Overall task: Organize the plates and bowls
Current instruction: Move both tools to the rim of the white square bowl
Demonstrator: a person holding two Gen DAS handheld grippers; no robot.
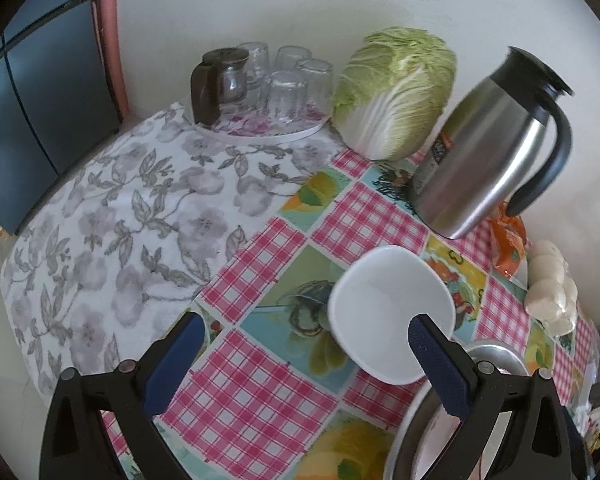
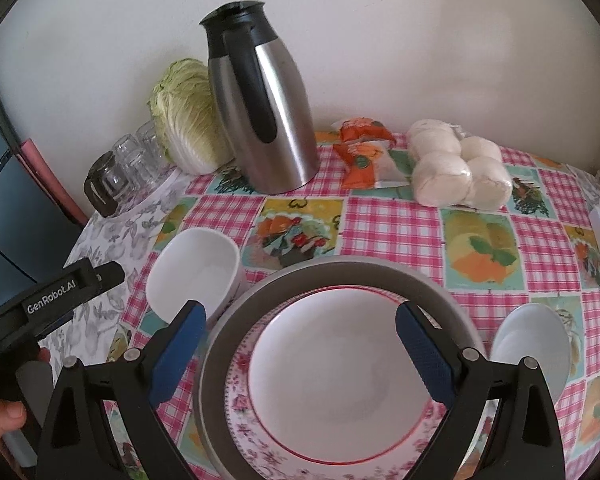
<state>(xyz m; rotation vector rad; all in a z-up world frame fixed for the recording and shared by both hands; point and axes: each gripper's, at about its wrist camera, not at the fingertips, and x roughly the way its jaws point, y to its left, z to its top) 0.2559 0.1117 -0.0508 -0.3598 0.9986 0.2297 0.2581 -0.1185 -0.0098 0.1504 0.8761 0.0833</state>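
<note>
Both grippers hung open over the desk with the plates and bowls.

The right gripper (image 2: 300,344) was spread wide above the flowered plate (image 2: 324,396), holding nothing. The plate lay inside a grey pan (image 2: 236,304). 1 white bowl (image 2: 194,272) sat just left of the pan, and another bowl (image 2: 534,344) just right of it. The left gripper (image 1: 306,360) was wide too, empty, near the left bowl.

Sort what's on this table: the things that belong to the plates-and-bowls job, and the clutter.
Job: square white bowl, round white bowl, floral plate with white plate on it, grey pan beneath.

Clutter: thermos jug, cabbage, glasses on tray, wrapped buns, orange packet.
</note>
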